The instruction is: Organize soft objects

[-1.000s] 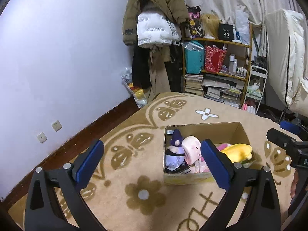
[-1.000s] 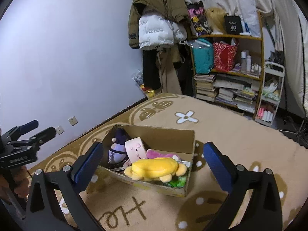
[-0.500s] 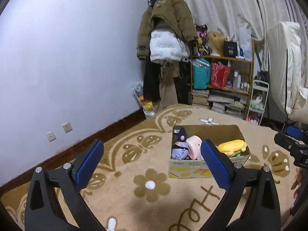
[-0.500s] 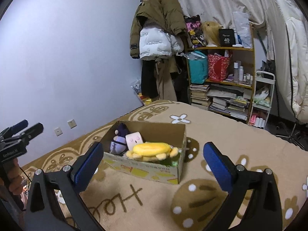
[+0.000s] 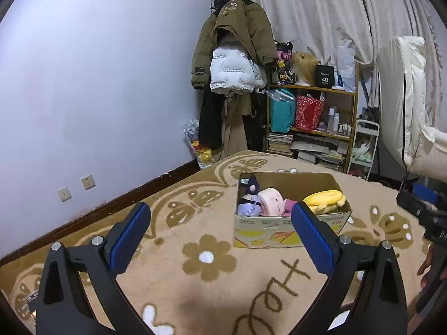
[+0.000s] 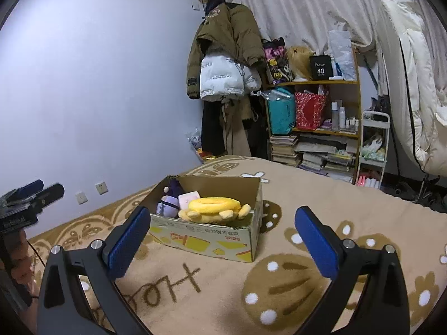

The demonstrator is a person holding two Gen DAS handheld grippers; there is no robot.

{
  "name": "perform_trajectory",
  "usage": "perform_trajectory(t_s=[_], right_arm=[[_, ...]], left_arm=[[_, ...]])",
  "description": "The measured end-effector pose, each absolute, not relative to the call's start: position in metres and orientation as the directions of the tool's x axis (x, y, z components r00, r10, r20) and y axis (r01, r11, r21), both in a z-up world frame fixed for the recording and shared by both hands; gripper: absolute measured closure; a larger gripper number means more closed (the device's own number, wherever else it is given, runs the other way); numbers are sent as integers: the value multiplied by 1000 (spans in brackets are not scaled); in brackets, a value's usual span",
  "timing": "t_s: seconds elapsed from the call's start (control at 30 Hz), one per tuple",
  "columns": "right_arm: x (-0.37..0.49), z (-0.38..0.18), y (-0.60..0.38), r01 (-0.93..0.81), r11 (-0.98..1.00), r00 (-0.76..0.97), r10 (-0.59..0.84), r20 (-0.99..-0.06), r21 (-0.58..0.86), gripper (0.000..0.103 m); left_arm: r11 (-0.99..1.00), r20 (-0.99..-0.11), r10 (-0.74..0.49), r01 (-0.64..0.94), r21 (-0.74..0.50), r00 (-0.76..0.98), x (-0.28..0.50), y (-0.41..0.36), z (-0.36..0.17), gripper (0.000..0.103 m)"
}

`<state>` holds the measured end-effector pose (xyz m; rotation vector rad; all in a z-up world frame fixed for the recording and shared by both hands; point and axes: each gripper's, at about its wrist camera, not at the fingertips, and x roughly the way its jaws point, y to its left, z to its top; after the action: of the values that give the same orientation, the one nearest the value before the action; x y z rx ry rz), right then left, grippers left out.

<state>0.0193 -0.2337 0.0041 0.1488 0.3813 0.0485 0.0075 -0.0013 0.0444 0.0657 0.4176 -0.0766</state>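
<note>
A cardboard box point(image 5: 282, 230) stands on the beige patterned blanket point(image 5: 178, 240). It holds a yellow plush point(image 5: 324, 198), a pink plush point(image 5: 270, 201) and a purple gnome plush point(image 5: 248, 199). The box also shows in the right wrist view point(image 6: 212, 241), with the yellow plush point(image 6: 213, 208) on top. My left gripper point(image 5: 220, 227) is open and empty, back from the box. My right gripper point(image 6: 222, 230) is open and empty, also back from the box. The right gripper shows at the right edge of the left wrist view point(image 5: 424, 212).
Coats point(image 5: 237, 55) hang in the corner. A wooden shelf point(image 5: 313, 120) with bags, books and bottles stands behind the bed. A white cart point(image 5: 363, 148) and white bedding point(image 5: 402, 103) are on the right. Wall sockets point(image 5: 75, 187) sit low on the left wall.
Both grippers have pulled back and up from the box, which now looks smaller and farther. Both stay open and empty. The plush toys in the box have not moved.
</note>
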Motion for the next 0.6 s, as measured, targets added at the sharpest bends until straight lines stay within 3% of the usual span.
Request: perform_trajectory(t_s=[0.6], right_arm=[[17,-22,-240,-10,992,923,57,-379,125,0]], left_arm=[[990,-417,-65,110,85,907,6,-15,25,3]])
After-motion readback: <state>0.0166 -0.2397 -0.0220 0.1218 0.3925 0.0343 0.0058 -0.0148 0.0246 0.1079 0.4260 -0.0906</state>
